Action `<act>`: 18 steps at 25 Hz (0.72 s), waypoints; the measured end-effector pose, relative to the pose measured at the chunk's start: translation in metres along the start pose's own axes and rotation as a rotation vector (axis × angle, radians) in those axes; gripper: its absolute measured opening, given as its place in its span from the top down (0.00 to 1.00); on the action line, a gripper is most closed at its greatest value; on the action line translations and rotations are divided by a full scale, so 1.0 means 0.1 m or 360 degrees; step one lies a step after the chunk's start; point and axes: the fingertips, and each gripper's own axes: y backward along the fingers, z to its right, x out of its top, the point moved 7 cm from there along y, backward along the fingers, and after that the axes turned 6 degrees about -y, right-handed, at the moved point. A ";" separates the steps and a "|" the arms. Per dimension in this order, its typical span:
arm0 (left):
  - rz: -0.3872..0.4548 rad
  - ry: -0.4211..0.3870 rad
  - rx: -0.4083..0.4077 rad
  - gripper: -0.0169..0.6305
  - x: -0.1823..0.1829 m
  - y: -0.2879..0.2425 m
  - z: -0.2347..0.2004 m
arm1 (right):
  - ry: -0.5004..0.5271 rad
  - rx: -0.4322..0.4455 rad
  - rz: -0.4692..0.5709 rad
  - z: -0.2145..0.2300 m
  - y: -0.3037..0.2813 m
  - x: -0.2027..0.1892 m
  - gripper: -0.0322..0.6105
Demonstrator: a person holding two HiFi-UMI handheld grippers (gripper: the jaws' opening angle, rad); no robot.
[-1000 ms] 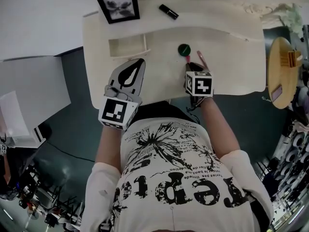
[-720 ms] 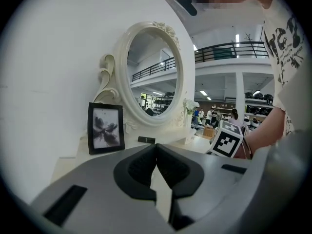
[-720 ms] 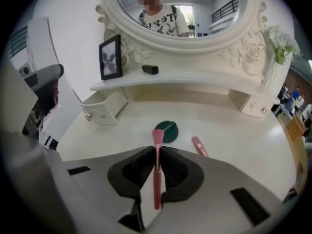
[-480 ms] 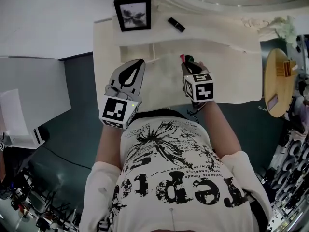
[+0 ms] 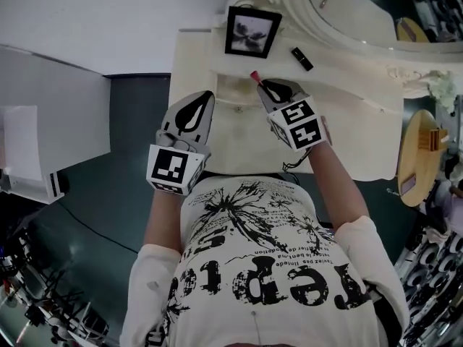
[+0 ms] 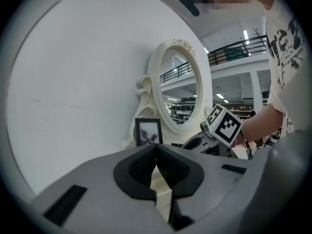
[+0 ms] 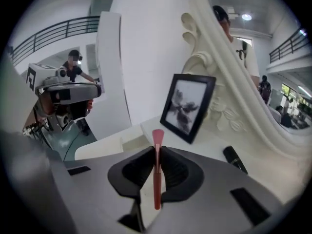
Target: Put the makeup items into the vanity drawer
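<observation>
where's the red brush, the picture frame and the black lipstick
red brush (image 7: 156,179), right gripper view, on its handle
picture frame (image 5: 252,32), head view, on the photo inside
black lipstick (image 5: 302,58), head view, middle of the tube

Left gripper (image 5: 207,98) hangs with jaws together, empty; right gripper (image 5: 266,89), extended ahead, clamps a pink stick (image 5: 255,76).

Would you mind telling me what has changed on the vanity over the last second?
The right gripper, shut on the pink brush, has carried it forward and left to the open drawer. The left gripper stays shut and empty at the front edge; the lipstick and picture frame are unmoved.
</observation>
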 end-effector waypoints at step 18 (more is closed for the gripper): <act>-0.0020 0.0072 0.0093 0.95 -0.29 0.32 -0.55 | 0.0138 0.0253 -0.0194 -0.57 -0.72 0.07 0.46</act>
